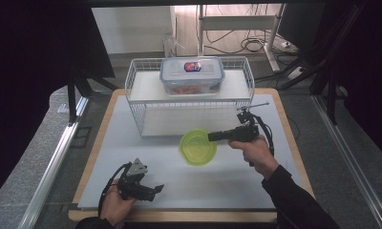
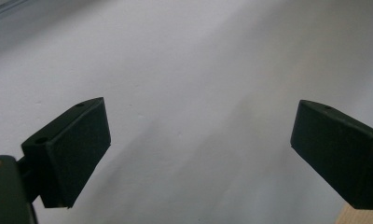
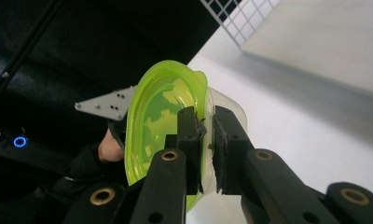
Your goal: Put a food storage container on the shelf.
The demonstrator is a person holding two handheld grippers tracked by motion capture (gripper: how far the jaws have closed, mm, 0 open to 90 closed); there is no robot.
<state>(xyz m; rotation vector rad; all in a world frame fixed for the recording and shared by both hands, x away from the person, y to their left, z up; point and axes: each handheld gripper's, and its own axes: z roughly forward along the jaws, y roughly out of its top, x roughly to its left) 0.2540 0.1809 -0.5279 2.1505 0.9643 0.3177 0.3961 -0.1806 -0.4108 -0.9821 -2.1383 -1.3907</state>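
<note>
Now right tongs (image 3: 207, 140) clamp green container (image 3: 163, 121) rim.

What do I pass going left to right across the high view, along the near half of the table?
Left gripper, resting open on the table → green container, lifted by its rim → right gripper clamped on that rim.

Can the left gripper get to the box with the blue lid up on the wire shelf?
Probably not right now. The left gripper sits open near the table's front edge, while the box is on the wire shelf at the far side, with the right gripper holding the green bowl between.
</note>
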